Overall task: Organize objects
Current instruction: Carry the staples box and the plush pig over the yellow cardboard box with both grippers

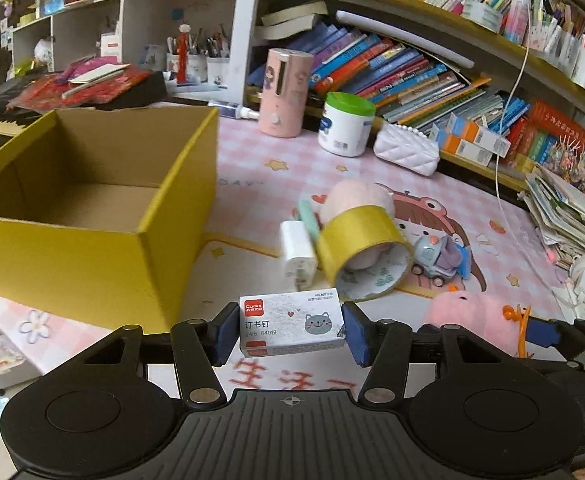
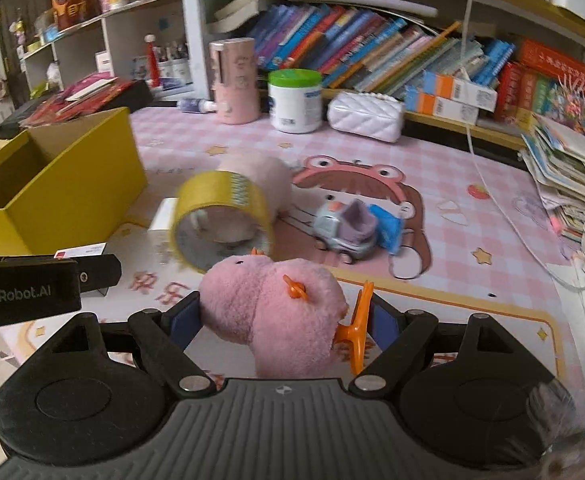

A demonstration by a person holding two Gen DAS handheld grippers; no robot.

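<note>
My left gripper is shut on a small white staple box with a grey cat picture, held just above the pink desk mat, right of the open yellow cardboard box. My right gripper is shut on a pink plush toy with orange antlers; that toy also shows in the left wrist view. A yellow tape roll, a white charger and a grey toy truck lie on the mat beyond.
A pink cylinder, a green-lidded white tub and a white quilted purse stand at the back before shelves of books. Stacked papers and a white cable are at the right. The left gripper's body shows at the right view's left.
</note>
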